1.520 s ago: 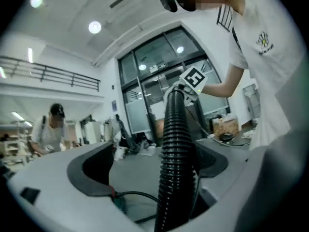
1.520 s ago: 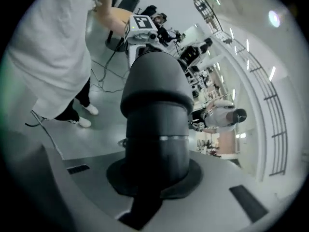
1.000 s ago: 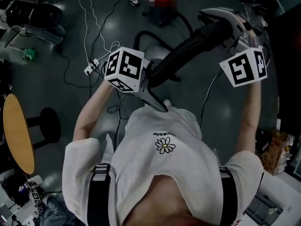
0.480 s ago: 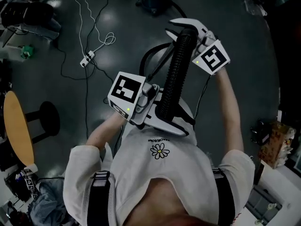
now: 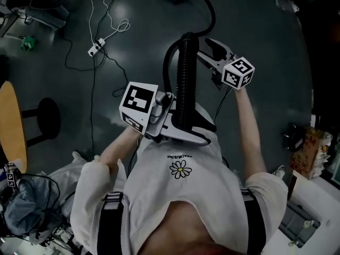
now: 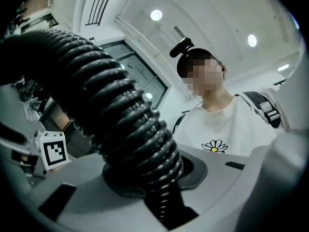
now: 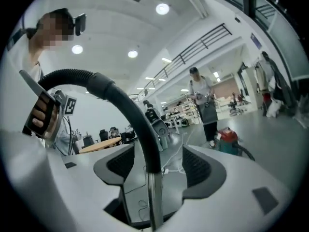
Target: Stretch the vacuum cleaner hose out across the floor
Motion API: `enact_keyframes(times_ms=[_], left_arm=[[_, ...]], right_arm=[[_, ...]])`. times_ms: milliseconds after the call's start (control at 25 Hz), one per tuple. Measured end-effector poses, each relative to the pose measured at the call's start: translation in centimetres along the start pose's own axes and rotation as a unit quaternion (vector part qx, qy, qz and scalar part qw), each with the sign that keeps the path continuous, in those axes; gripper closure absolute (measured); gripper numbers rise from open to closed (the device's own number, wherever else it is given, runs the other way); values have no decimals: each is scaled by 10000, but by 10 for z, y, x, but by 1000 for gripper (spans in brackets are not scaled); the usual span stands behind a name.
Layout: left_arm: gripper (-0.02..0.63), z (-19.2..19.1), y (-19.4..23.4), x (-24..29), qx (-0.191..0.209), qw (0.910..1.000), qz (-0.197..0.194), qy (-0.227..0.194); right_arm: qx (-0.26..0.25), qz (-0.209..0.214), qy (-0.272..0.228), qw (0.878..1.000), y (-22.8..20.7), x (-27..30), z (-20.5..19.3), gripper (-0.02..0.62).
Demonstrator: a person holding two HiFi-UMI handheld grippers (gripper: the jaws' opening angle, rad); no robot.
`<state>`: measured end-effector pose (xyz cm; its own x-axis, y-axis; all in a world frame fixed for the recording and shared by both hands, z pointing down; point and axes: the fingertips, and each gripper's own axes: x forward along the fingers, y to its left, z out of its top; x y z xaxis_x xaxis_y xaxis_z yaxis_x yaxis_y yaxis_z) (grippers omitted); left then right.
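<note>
Head view: above the floor (image 5: 265, 25), the ribbed hose (image 5: 186, 78) stands upright at centre frame, with the left tool (image 5: 204, 133) clenched on it, likely as an anchor while the right tool (image 5: 204, 51) reaches further. Since a second ago the grip has swapped hands: the right jaws have just been opening, released around the hose's smooth stretch.

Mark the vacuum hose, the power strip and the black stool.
vacuum hose (image 5: 186, 84): head view, middle of its ribbed stretch.
power strip (image 5: 95, 48): head view, centre of its white body.
stool (image 5: 49, 112): head view, top of its round black seat.
</note>
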<state>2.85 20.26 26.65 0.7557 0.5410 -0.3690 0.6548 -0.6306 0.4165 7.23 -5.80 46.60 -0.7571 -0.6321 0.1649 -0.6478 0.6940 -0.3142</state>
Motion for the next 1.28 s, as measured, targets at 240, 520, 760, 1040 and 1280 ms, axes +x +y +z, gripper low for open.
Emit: enact_keyframes(times_ms=[240,520,760,1040,1280], left_arm=[[494,-50,-75,47,180,9994,2,296],[494,-71,-124,106,627,9970,442,120],[494,-99,-149,157,867,9930,714,376],[494,-147,-131,168,836,9694,2118,912],[482,-139,-117,137,979,9443,3143,3]], right_arm=[[317,74,791,9963,101,-45,-121,299],[392,339,1149,9920,147,-60,-182,299],[204,955,1566,9828,188,-73,-224,299],[-409,588,2377,9687,196,-112,-246,436],[-814,-434,2354,9675,145,-154,-213,436]])
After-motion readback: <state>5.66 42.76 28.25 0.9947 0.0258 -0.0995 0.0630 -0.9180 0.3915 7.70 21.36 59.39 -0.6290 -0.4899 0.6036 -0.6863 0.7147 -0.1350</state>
